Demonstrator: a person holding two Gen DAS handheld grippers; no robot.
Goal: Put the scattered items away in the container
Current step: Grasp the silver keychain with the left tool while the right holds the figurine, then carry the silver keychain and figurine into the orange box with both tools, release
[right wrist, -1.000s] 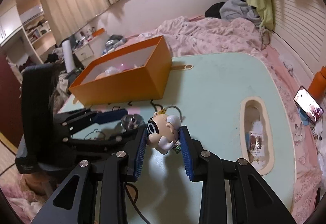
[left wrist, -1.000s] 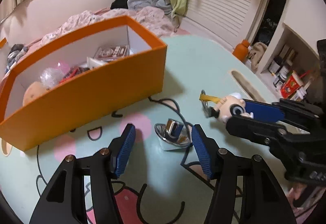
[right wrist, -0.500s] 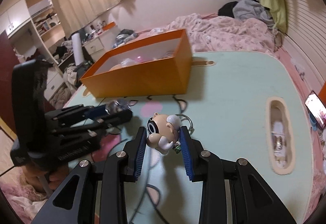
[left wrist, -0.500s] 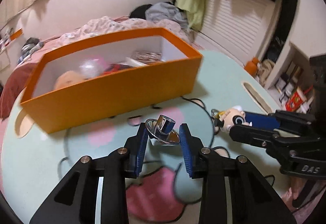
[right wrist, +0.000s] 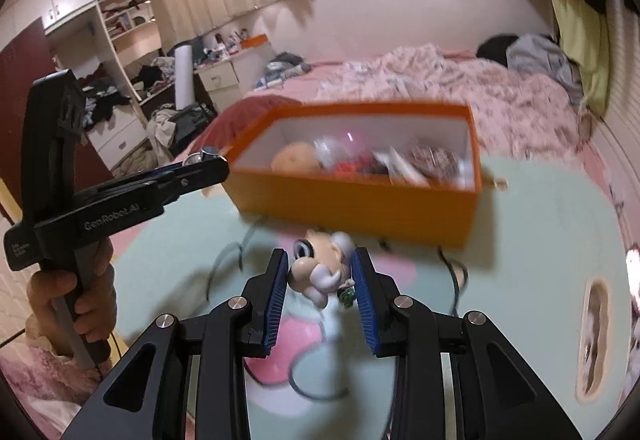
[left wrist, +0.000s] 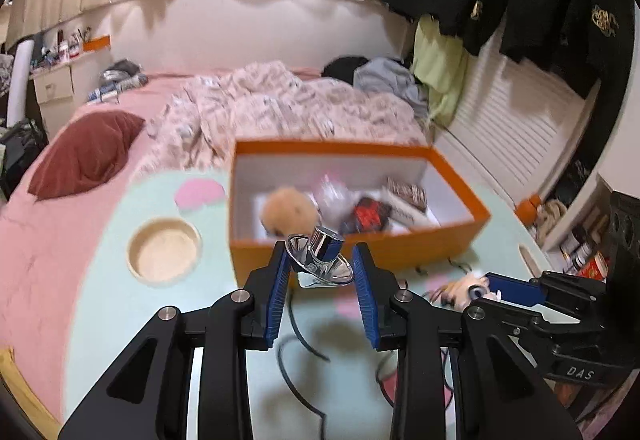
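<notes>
My left gripper (left wrist: 320, 260) is shut on a shiny chrome hat-shaped piece (left wrist: 326, 246), held in the air just before the near wall of the orange box (left wrist: 420, 246). A cartoon figure keychain (right wrist: 316, 268) sits between the blue pads of my right gripper (right wrist: 320, 260), whose jaws are closing on it above the table, short of the orange box (right wrist: 352, 204). The box holds a fluffy tan ball (left wrist: 286, 210), a clear ball, a red-black packet and patterned packs. In the right wrist view the left gripper (right wrist: 204, 164) reaches in from the left with the chrome piece.
The pale green table (left wrist: 120, 320) carries a cartoon drawing, a round recess (left wrist: 164, 252) left of the box and an oval slot (right wrist: 596, 320) at the right. A bed with a pink quilt lies behind the table. A person's hand (right wrist: 60, 300) grips the left tool.
The left gripper has shut on the chrome piece, lifted it off the table and swung toward the box. The right gripper has carried the figure up and closer to the box.
</notes>
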